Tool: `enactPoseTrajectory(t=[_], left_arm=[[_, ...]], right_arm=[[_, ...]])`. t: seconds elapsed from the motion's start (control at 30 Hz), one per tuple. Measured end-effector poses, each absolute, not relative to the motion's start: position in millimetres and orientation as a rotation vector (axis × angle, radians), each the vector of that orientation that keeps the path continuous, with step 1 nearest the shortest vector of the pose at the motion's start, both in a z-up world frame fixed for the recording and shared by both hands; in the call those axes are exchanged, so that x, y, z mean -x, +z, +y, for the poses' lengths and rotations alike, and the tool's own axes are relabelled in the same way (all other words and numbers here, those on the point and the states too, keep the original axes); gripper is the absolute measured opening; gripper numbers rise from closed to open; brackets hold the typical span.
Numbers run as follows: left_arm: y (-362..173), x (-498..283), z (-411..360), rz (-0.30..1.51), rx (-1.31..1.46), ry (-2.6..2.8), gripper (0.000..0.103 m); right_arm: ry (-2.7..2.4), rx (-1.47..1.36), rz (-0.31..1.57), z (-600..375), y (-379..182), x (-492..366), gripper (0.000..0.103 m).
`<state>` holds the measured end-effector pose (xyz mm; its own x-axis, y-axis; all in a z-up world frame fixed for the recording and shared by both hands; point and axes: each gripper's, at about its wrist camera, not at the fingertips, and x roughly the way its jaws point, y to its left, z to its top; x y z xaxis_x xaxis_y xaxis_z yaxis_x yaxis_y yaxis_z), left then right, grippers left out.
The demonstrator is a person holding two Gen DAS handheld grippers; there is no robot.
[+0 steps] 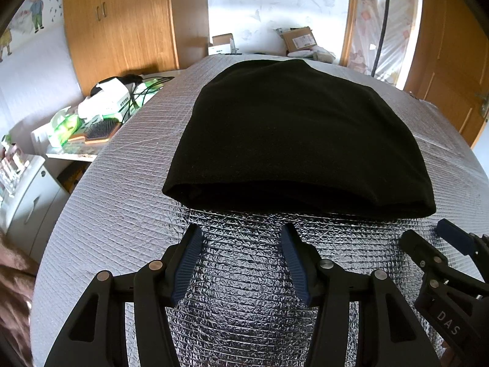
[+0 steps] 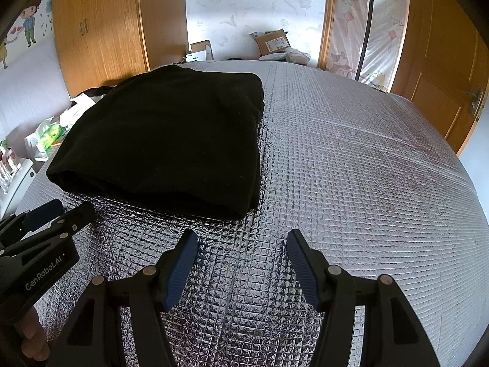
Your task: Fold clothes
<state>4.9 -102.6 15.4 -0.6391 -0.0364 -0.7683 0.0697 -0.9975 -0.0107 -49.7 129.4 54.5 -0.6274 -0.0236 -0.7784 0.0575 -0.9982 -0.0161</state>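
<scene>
Black garment (image 1: pixel 293 134) lies folded on the foil mat (image 1: pixel 244 275) — left gripper (image 1: pixel 241 244) and right gripper (image 2: pixel 241 247) hover wide open, empty, likely done

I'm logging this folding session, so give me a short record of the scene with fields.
garment: black cloth, folded into a flat stack
surface: silver quilted foil cover
left gripper: open, holding nothing, short of the stack's near edge
right gripper: open, holding nothing, off the stack's near right corner
contact with garment: none
</scene>
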Motion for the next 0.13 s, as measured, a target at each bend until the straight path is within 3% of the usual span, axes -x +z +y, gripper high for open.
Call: enactPoseTrajectory(t=[0.13], left_arm=[[15.6, -5.2, -102.6, 0.063, -1.307, -2.791, 0.056]], right_arm=[[-2.792, -1.335, 0.061, 131.5, 53.8, 52.6, 0.061]])
